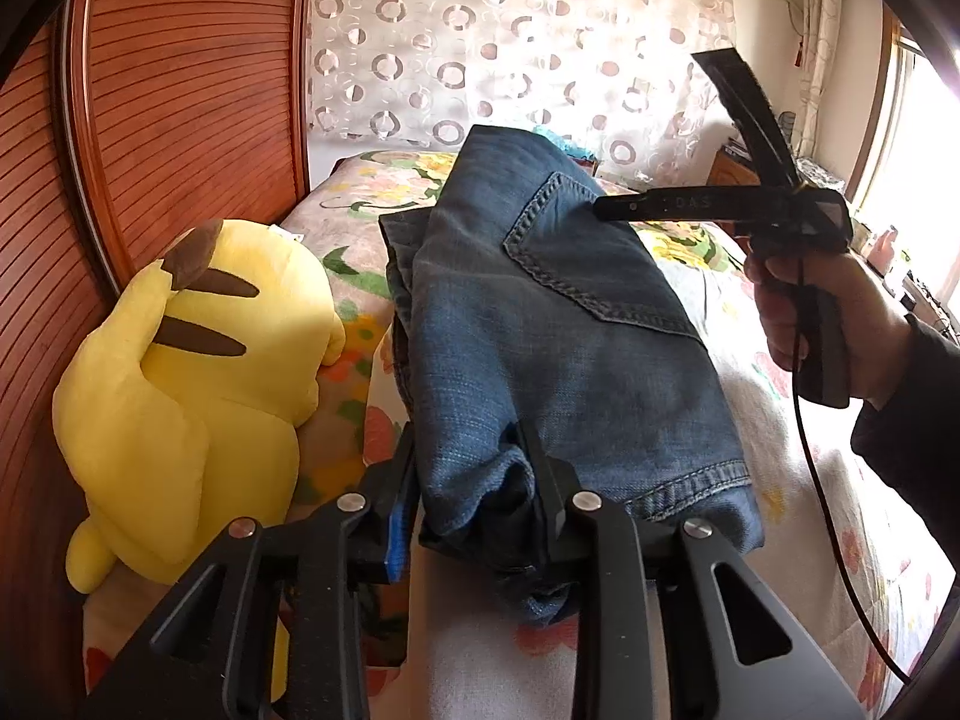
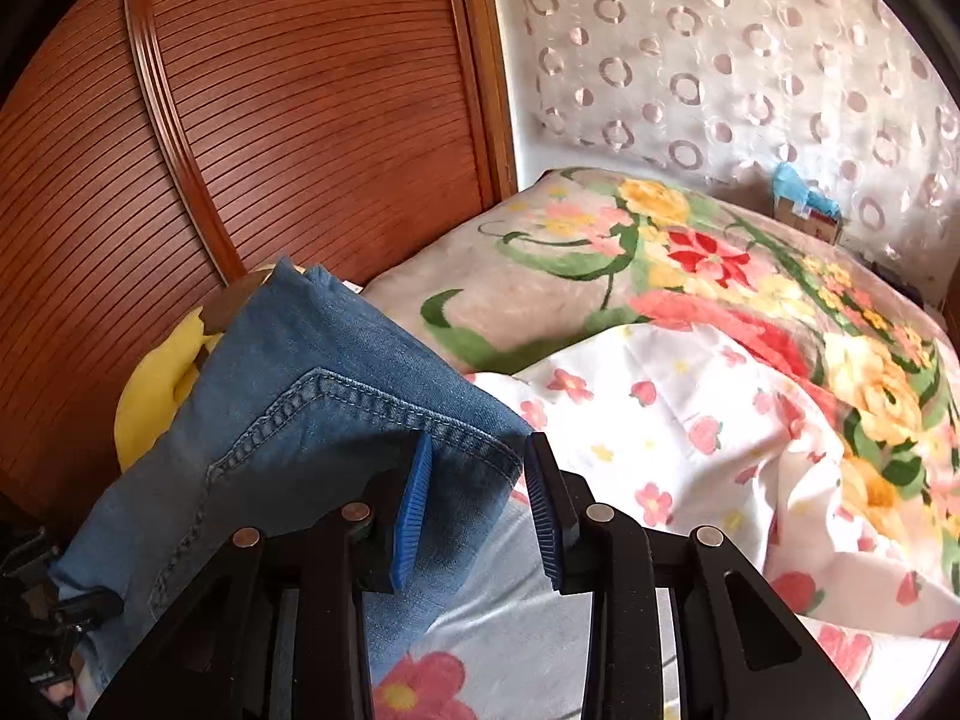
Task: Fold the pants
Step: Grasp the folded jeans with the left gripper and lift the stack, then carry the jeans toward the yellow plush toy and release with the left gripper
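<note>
Pants (image 1: pixel 558 324): blue denim, folded into a thick bundle, back pocket with heavy stitching on top. Lies on the bed (image 1: pixel 708 540), on the white flowered sheet (image 2: pixel 690 408), with its far end toward the curtain (image 1: pixel 540 36).

Left hand-held gripper (image 1: pixel 474 480): black, blue ribbed pads. Its jaws straddle the near corner of the bundle, with bunched denim between them and pressed by both pads; it pinches the pants.

Right hand-held gripper (image 2: pixel 480 504): jaws spread apart. The left pad lies against the pocket-seam edge of the pants; the right pad stands clear over the sheet. Nothing is clamped. In the left wrist view this tool shows at the right, fingers over the pocket, held by a hand (image 1: pixel 840 324) in a dark sleeve, a cable hanging below.

Plush toy (image 1: pixel 198 384): yellow, brown stripes, just beside the pants on the left, against the wooden slatted panel (image 1: pixel 180 90).

Blanket (image 2: pixel 750 276): large floral print, beyond the sheet.
</note>
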The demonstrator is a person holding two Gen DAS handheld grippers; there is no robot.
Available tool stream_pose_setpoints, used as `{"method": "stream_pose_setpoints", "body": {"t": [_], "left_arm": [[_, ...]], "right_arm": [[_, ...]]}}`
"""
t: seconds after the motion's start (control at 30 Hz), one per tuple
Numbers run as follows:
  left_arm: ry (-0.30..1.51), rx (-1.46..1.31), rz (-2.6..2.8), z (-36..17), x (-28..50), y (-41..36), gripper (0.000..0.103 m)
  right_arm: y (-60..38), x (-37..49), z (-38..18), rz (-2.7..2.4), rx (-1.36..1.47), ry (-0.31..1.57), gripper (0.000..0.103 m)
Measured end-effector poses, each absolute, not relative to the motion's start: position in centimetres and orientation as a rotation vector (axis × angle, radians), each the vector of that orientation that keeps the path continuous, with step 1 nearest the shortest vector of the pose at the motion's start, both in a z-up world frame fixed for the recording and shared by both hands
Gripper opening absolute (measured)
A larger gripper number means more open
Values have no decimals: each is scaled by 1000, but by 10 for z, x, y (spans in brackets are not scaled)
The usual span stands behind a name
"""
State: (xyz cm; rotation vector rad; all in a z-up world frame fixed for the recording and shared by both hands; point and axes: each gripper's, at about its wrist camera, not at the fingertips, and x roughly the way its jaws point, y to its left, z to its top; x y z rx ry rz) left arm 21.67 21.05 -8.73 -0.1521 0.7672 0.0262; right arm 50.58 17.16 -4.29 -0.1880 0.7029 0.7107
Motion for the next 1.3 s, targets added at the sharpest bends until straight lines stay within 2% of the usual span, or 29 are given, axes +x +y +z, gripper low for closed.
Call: {"method": "stream_pose_setpoints", "body": {"t": [0.13,0.4,0.53,0.7,0.87,0.93,1.0,1.13,1.3], "left_arm": [[754,-134,62,-80,211,211,41],[693,-95,104,-54,193,204,44],[657,-78,104,-39,182,195,51],[634,-57,90,-25,173,181,56],[604,-38,63,-15,163,161,77],[601,-40,48,-11,160,153,81],[603,-38,30,-8,157,144,81],[585,-40,12,-2,150,131,103],[559,-32,2,10,138,115,103]], "right_arm": [[160,482,-32,714,-182,685,33],[112,409,-2,752,-178,606,33],[88,370,7,779,-176,590,33],[55,326,14,777,-159,565,33],[23,291,20,765,-154,544,33],[11,276,23,758,-155,539,33],[4,265,25,751,-157,529,33],[-13,245,30,738,-151,515,33],[-28,226,35,722,-140,503,33]]}}
